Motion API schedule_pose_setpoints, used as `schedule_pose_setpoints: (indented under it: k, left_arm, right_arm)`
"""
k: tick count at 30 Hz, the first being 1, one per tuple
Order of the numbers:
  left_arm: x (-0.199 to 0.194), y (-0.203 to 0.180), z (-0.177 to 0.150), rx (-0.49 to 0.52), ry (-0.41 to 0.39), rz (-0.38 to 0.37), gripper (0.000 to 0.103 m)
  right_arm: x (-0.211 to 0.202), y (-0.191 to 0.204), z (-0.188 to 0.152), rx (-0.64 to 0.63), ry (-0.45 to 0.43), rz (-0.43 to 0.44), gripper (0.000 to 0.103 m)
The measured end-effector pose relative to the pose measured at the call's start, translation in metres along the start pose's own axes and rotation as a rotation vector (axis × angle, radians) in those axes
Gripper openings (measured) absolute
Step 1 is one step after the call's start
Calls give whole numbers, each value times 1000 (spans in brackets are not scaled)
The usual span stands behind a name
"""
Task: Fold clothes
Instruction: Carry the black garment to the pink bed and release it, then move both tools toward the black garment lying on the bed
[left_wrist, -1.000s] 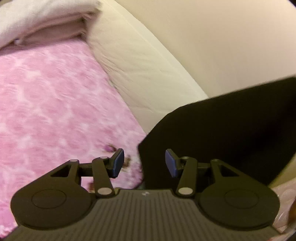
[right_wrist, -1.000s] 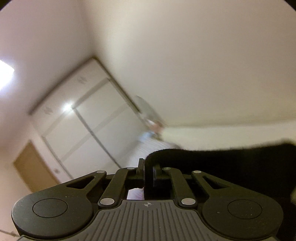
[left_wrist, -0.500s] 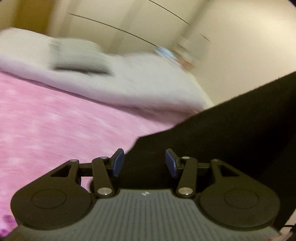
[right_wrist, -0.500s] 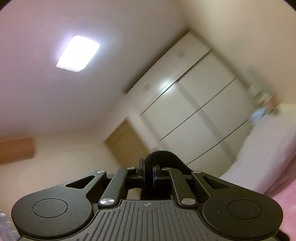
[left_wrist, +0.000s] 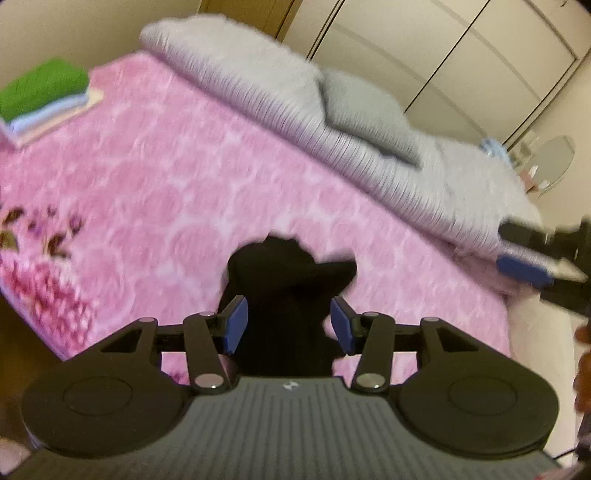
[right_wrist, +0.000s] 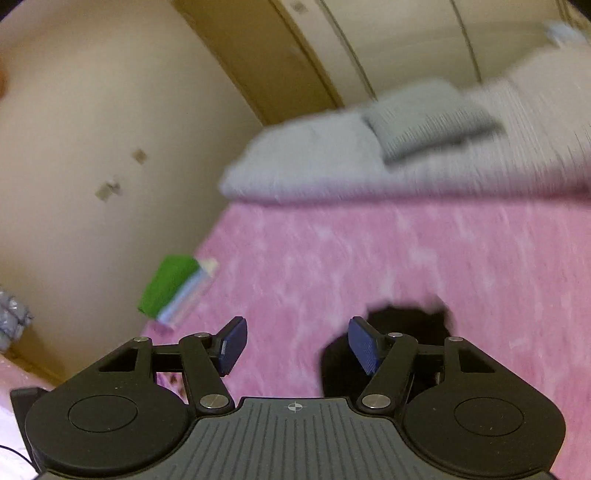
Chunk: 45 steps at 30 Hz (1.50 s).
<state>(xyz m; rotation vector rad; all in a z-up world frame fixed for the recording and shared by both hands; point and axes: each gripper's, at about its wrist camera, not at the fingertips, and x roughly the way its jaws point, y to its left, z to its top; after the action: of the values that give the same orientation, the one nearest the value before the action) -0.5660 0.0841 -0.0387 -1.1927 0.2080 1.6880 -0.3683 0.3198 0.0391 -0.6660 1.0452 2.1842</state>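
Observation:
A black garment (left_wrist: 288, 291) lies bunched on the pink bedspread (left_wrist: 155, 192), straight ahead of my left gripper (left_wrist: 286, 325), which is open above it. In the right wrist view the same garment (right_wrist: 402, 332) lies on the bedspread (right_wrist: 406, 258), partly behind the right finger. My right gripper (right_wrist: 297, 349) is open and empty, above the bed to the garment's left. It also shows at the right edge of the left wrist view (left_wrist: 532, 269).
A folded stack with a green piece on top (left_wrist: 40, 92) sits at the bed's far left corner, also in the right wrist view (right_wrist: 173, 288). A grey blanket (left_wrist: 295, 92) and grey pillow (right_wrist: 424, 118) lie along the far side. Wardrobe doors (left_wrist: 461, 55) stand behind.
My right gripper opened and let go of the black garment, which dropped in a heap onto the bed. Both grippers swung down to face the bed.

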Motion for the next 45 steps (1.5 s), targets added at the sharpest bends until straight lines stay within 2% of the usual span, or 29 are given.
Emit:
schedule_pose_setpoints:
  k: [2,5,8,12,21,26,35,45]
  left_arm:
    - [0,9,-12,-4,31,3,44]
    - [3,5,-32,17,71,13,44]
    - [10,-2,-46,54,103,37,44]
    - [13,-21,-64,105,132,56,44]
    - [6,-60,-116,239,175,122,44]
    - [-10,-66,-144,290,180,163,44]
    - [-46,-59,-168,292,135,176,44]
    - [-70,-38,-184,243,110,192,45]
  right_arm:
    - [3,-5,-42,26,65,-65,65]
    - [-2,-31,-85,19,135,-153,65]
    - [-12,-33,-131,8,181,-181,65]
    - [-33,-26,-161,5,202,-184,65]
    - [-81,-35,-210,-17,204,-209,65]
    - [-99,-34,-235,-13,201,-217,65]
    - [-118,-14,-263,-68,191,-196,65]
    - [-118,4,-279,-129,199,-194,65]
